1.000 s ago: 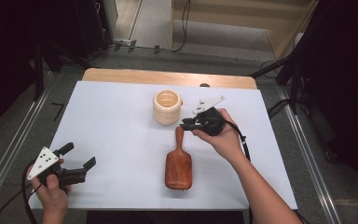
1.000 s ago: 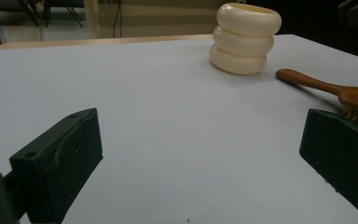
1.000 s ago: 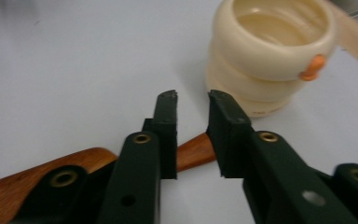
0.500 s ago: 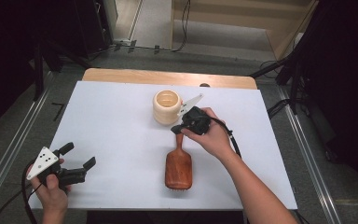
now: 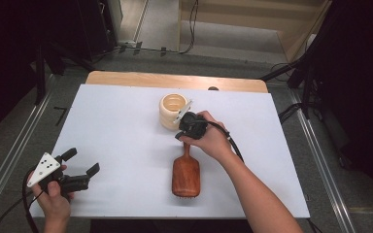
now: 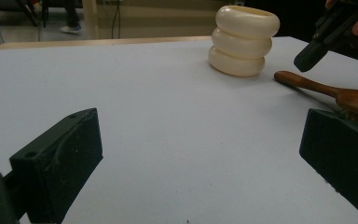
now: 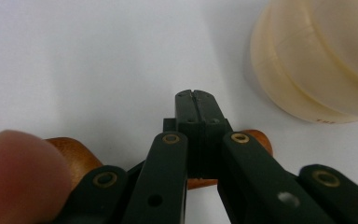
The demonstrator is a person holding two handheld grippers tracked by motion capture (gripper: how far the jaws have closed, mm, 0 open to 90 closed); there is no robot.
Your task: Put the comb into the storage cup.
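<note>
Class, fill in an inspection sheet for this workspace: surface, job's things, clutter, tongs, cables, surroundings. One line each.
Surface: white table top, wooden strip along its far edge.
Job's things: wooden hairbrush lying flat, handle toward a cream ribbed cup standing upright.
Clutter: nothing seen.
Tongs: right tongs shut, jaws pressed together with nothing between them, above the brush handle near the cup; left tongs open, at the near left corner.
Cables: a black cable runs from the right tongs over the wrist; another loops from the left tongs.
Surroundings: dark stands, grey floor, metal rails beside the table.
</note>
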